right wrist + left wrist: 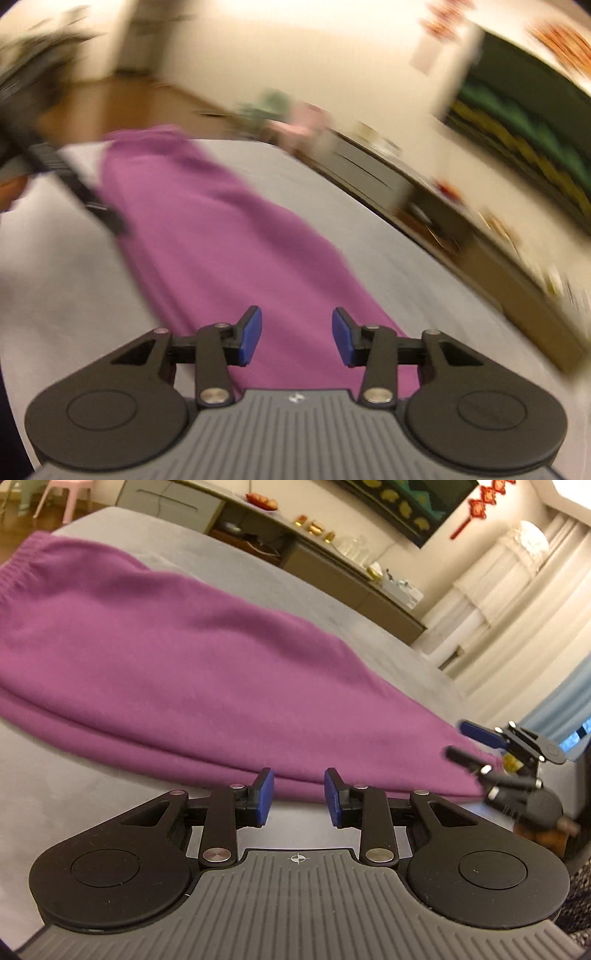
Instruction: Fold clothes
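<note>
Purple trousers (177, 657) lie stretched flat on a grey surface (74, 812), folded lengthwise, with the elastic waistband at the far left. My left gripper (298, 795) is open and empty at the near long edge of the cloth. My right gripper (296, 338) is open and empty just above the narrow end of the trousers (221, 236); it also shows in the left wrist view (458, 740) at that end, jaws apart. The left gripper shows blurred in the right wrist view (74, 184) beside the cloth's left edge. The right wrist view is motion-blurred.
A long low cabinet (332, 565) with small objects runs along the wall behind the surface. A pink stool (70, 494) stands far left. Curtains (517, 602) hang at the right. The grey surface's far edge (258, 561) curves away toward the cabinet.
</note>
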Tool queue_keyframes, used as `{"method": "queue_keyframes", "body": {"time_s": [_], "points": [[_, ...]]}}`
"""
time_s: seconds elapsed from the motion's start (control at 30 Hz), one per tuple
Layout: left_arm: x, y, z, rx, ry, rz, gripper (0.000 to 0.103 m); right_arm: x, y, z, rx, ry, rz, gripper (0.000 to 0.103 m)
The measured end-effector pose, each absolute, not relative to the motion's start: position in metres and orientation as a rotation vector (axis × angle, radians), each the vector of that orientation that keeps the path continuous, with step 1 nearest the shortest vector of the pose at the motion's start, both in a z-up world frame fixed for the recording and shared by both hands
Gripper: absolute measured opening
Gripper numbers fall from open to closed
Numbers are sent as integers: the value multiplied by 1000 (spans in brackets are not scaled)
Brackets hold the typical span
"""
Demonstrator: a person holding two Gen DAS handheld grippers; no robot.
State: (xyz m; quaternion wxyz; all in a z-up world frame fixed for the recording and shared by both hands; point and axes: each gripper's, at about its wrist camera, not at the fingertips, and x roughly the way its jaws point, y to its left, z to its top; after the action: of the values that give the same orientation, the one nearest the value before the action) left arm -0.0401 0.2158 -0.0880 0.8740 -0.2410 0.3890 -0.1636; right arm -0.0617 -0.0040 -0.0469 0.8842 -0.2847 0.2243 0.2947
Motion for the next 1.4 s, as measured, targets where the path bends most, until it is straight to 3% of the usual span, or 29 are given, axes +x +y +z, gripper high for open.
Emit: {"method": "queue_keyframes", "body": {"time_s": [0.23, 0.27, 0.4, 0.5, 0.8, 0.97, 1.1, 1.27, 1.4], "points": [[-24, 219, -113, -569, 830, -286, 21, -65, 69, -78, -755, 530, 766, 41], [-23, 221, -115, -577, 825, -289, 22, -65, 73, -82, -763, 542, 770, 38], [-20, 225, -122, -606, 808, -301, 22, -55, 75, -89, -767, 597, 747, 7], [-21, 227, -124, -625, 803, -308, 22, -55, 72, -88, -757, 608, 756, 2], [-22, 235, -125, -688, 779, -292, 24, -89, 51, -89, -750, 603, 779, 2], [-43, 229, -93, -571, 724, -337, 23, -83, 46, -84, -706, 622, 799, 6], [-59, 235, -55, -506, 621, -346, 27, -58, -36, -62, -445, 678, 625, 27], [-16, 231, -53, -436, 652, -268, 31, -25, -137, -33, -120, 730, 402, 27], [20, 229, -77, -323, 746, -152, 29, -12, -259, -52, 38, 779, 45, 28]]}}
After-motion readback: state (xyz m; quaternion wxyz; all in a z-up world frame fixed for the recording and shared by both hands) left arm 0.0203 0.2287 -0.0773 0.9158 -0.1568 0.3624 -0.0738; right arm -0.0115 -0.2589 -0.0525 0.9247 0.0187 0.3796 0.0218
